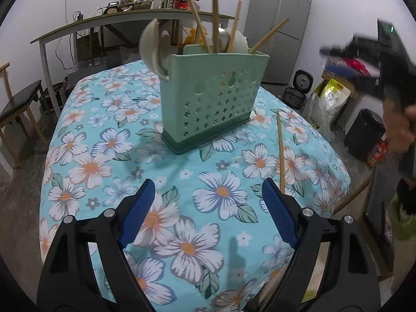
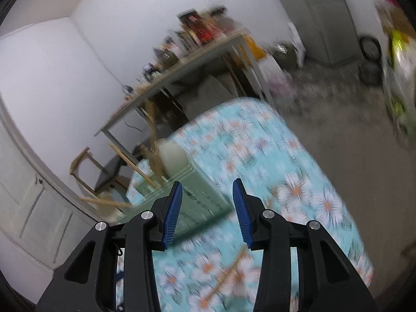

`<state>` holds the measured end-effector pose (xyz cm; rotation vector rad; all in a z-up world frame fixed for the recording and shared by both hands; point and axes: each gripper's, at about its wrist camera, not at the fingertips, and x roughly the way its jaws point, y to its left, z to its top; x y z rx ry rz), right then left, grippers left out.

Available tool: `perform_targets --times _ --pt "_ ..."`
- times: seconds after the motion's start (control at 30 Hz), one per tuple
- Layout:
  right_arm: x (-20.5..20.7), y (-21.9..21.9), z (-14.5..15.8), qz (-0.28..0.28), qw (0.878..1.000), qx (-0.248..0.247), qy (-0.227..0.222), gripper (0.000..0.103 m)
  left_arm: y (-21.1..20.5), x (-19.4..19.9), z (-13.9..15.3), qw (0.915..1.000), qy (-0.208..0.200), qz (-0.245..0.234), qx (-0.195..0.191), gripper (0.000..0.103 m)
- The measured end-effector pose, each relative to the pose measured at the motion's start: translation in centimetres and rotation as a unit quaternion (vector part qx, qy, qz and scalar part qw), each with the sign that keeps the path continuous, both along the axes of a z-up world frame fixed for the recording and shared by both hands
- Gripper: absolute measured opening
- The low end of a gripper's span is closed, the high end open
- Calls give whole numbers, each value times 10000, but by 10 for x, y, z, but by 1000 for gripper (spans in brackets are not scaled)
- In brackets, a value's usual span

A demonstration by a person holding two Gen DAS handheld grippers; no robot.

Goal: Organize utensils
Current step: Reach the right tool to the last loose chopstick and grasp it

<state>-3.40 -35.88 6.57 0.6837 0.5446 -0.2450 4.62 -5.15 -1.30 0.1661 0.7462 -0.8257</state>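
A pale green perforated utensil holder [image 1: 210, 98] stands upright on the flowered blue tablecloth [image 1: 104, 156]. Several wooden chopsticks [image 1: 215, 13] and white spoons [image 1: 153, 46] stick out of its top. One loose wooden chopstick [image 1: 280, 150] lies on the cloth to the right of the holder. My left gripper [image 1: 208, 182] is open and holds nothing, short of the holder, with its right finger near the chopstick's near end. My right gripper [image 2: 207, 182] is open with nothing between its pads. The right wrist view is blurred; the holder [image 2: 200, 197] lies just beyond its fingers and the loose chopstick [image 2: 228, 270] below them.
A long side table [image 1: 117, 18] crowded with bottles and jars stands behind, and a grey fridge [image 1: 280, 26] at the back right. A wooden chair [image 1: 18, 104] is on the left. A black bin [image 1: 364, 132], bags and a blurred hand [image 1: 397, 124] are at the right.
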Motion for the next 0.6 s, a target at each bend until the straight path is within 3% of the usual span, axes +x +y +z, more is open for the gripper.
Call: perform_targets --times 0.17,0.37,0.6 --pt "2 -12 -64 58 9963 672 524 40 -14 -2 -7 9998 33 -77 202 81" --pt "24 -22 -116 78 9897 1094 921 40 -29 5 -29 9979 131 36 635 83" --pt "50 -30 -135 100 9881 1073 1102 40 -33 22 -59 9915 427 362 1172 84"
